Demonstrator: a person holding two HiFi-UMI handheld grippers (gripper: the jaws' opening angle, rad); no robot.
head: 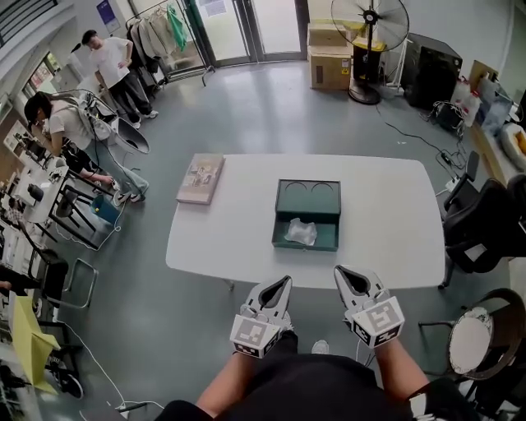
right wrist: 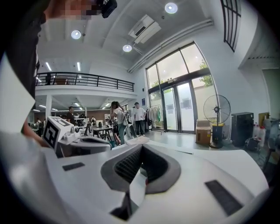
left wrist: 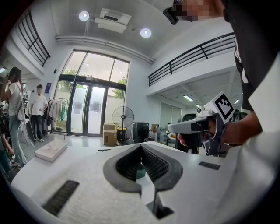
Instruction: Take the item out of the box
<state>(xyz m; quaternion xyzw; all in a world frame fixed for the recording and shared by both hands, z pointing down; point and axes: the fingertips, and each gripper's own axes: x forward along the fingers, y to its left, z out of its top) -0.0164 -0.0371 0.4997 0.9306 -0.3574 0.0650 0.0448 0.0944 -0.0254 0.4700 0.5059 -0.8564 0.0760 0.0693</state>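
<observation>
A dark green box (head: 307,210) lies open in the middle of the white table (head: 386,214). A crinkled clear-wrapped item (head: 301,232) rests in its near compartment; the far half shows two round recesses. My left gripper (head: 285,281) and my right gripper (head: 339,271) hover side by side just short of the table's near edge, both pointing at the box and both shut with nothing in them. In the left gripper view the jaws (left wrist: 141,145) meet at their tips, with a sliver of the green box (left wrist: 139,171) beyond. The right gripper's jaws (right wrist: 142,146) are likewise closed.
A flat pale book (head: 201,178) lies at the table's far left corner. Black chairs (head: 485,222) stand to the right, a round stool (head: 472,341) near right. A fan (head: 370,25) and cardboard boxes (head: 330,56) stand behind; people (head: 66,123) work at desks on the left.
</observation>
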